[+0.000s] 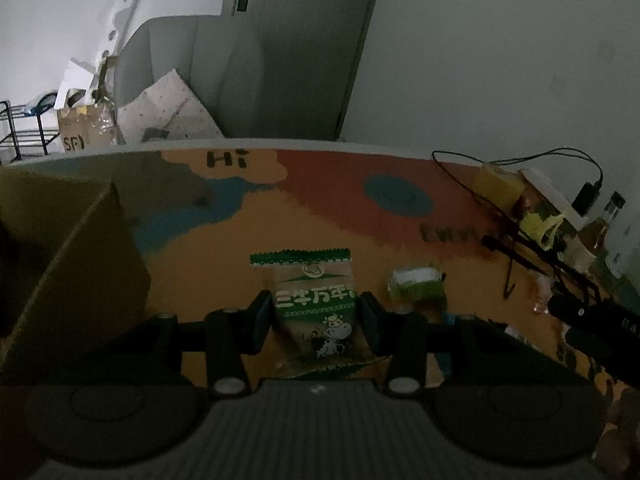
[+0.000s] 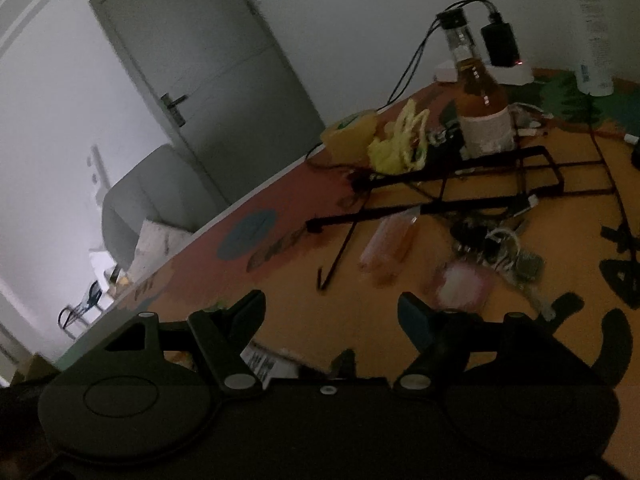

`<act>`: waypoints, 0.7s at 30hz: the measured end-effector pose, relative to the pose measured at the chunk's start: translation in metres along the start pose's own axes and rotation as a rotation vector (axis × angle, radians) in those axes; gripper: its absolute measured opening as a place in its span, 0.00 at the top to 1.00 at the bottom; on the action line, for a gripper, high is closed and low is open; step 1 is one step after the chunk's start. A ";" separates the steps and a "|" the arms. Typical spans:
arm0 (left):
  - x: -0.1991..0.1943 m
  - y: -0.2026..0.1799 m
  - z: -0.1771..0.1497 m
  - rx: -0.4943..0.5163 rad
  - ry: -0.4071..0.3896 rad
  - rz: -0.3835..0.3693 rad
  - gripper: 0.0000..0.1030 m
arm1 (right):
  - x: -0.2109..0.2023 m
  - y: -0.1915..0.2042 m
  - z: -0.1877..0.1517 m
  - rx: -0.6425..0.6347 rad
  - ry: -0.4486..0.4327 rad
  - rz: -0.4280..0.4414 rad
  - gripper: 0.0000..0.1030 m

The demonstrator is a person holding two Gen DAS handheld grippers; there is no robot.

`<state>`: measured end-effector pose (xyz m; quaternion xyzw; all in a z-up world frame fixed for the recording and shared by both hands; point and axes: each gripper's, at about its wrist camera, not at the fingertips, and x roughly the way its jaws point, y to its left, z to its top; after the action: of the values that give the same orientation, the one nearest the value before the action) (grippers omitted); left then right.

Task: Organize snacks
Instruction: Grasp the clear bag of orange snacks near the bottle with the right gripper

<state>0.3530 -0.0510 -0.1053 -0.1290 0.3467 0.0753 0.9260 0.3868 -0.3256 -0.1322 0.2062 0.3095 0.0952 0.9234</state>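
Home rm — grey sofa (image 1: 192, 68), door (image 1: 296, 40), cluttered patterned table (image 1: 320, 216)

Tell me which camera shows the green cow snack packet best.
The left wrist view: the green cow snack packet lies centred between the left claw's fingers, print readable. The right wrist view does not show it.
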 end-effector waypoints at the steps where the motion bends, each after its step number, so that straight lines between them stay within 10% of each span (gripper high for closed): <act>1: 0.001 0.000 0.001 0.001 -0.003 0.004 0.56 | 0.003 -0.002 0.002 0.006 -0.003 -0.005 0.29; 15: 0.020 0.007 0.015 -0.005 0.006 0.001 0.56 | 0.049 -0.001 0.028 -0.044 -0.017 -0.186 0.45; 21: 0.025 0.012 0.015 -0.007 0.022 0.000 0.56 | 0.064 -0.001 0.026 -0.109 0.008 -0.245 0.69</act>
<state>0.3781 -0.0335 -0.1126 -0.1330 0.3565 0.0752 0.9217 0.4535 -0.3149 -0.1478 0.1161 0.3303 -0.0010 0.9367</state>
